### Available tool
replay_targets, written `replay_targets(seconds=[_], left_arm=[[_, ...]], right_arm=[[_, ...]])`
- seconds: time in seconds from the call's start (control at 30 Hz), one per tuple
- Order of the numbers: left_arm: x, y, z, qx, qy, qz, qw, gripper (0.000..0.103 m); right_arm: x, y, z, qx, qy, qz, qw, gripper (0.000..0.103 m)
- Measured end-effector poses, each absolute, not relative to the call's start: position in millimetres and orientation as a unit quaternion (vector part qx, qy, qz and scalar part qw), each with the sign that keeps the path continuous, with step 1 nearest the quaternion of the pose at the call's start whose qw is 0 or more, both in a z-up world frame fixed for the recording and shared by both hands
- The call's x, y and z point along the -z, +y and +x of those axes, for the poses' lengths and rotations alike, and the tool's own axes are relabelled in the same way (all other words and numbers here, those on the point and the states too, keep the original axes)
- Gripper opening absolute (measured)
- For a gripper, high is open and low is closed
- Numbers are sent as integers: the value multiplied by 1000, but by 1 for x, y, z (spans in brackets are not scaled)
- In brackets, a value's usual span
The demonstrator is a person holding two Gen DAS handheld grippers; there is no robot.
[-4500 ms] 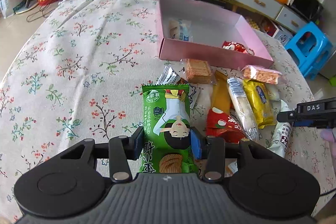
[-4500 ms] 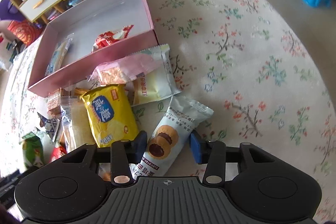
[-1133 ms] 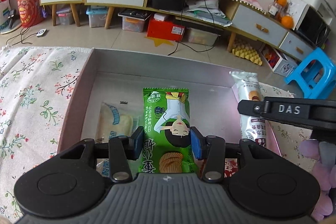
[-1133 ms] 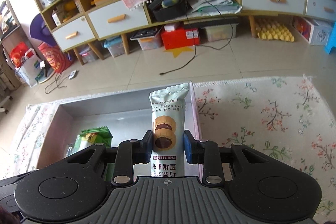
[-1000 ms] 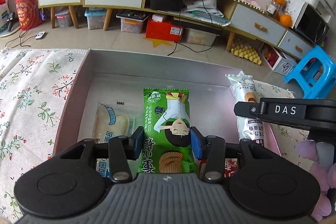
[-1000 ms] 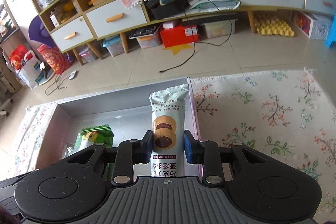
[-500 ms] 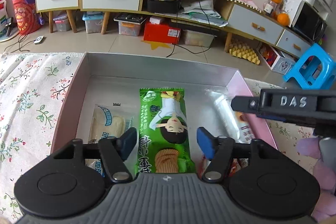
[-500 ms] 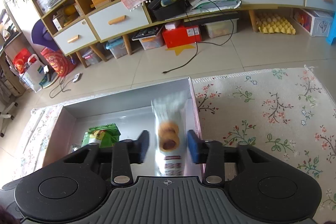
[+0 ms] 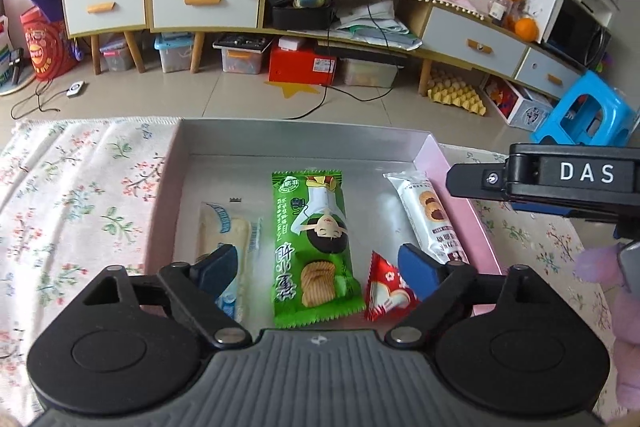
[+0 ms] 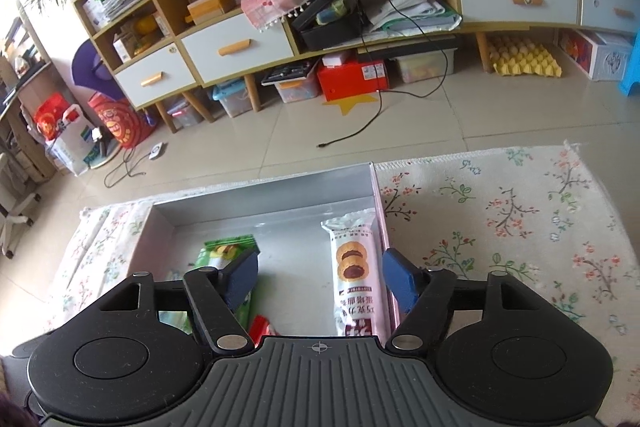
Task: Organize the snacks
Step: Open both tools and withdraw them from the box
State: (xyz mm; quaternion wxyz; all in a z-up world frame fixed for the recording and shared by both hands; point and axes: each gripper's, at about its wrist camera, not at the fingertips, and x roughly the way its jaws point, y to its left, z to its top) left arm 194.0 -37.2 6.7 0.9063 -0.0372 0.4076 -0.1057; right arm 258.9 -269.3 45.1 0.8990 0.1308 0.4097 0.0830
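Note:
A pink box (image 9: 456, 179) with a grey inside sits on the floral tablecloth. In it lie a green chip packet (image 9: 312, 239), a white cookie packet (image 9: 428, 215) by the right wall, a pale blue-and-white packet (image 9: 226, 227) on the left and a small red packet (image 9: 384, 291). My left gripper (image 9: 316, 269) is open and empty above the green packet. My right gripper (image 10: 320, 283) is open and empty above the box; the white cookie packet (image 10: 354, 275) lies between its fingers and the green packet (image 10: 224, 251) shows at left.
The right gripper's body (image 9: 560, 183) reaches in from the right in the left wrist view. The tablecloth (image 10: 500, 227) spreads on both sides of the box. Beyond the table edge are tiled floor, low cabinets and a blue stool (image 9: 588, 119).
Both grippers have opened. The green packet and the white cookie packet have dropped out of the jaws and now lie on the box floor.

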Motion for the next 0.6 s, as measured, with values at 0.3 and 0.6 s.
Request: replay_targets(seconds=[0.3, 0.6], left_arm=[[-21, -22, 167, 99, 420, -25, 902, 97], [-27, -6, 136, 82, 438, -9, 895, 102]], right_arm=[[-66, -265, 221, -69, 424, 96, 898, 82], [-77, -256, 178, -69, 444, 79, 890, 86]])
